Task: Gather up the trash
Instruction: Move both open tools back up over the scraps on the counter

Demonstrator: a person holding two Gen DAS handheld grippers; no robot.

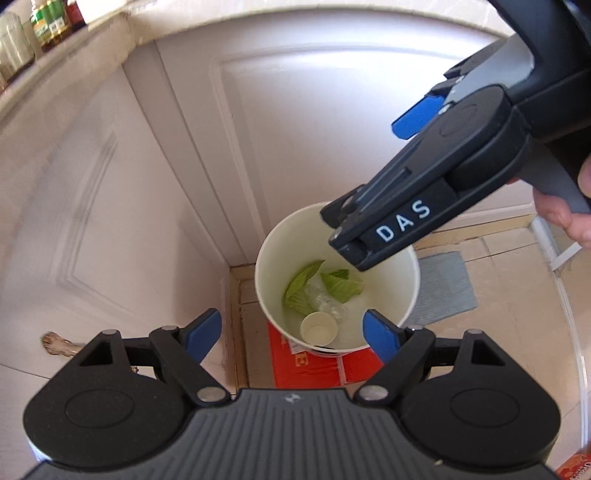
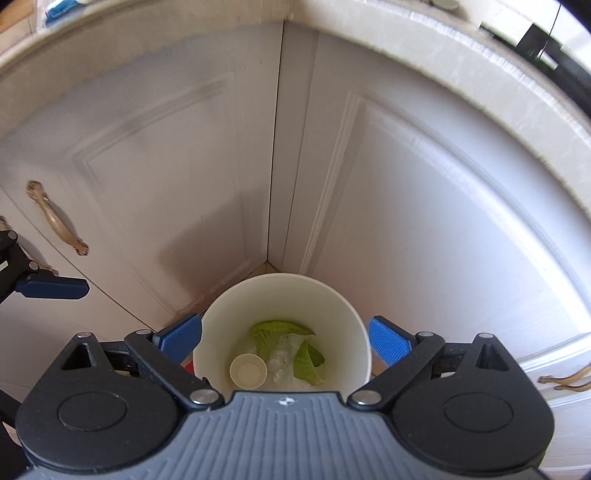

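A white round bin stands on the floor in the corner of white cabinets. Inside lie green leaves, a crumpled clear plastic bottle and a small paper cup. My left gripper is open and empty, held above the bin's near rim. My right gripper is open and empty directly over the bin; its black body marked DAS shows in the left wrist view above the bin's far rim.
White cabinet doors with brass handles enclose the corner. An orange-red cardboard box lies under the bin. A grey mat lies on the tiled floor to the right. Bottles stand on the counter above.
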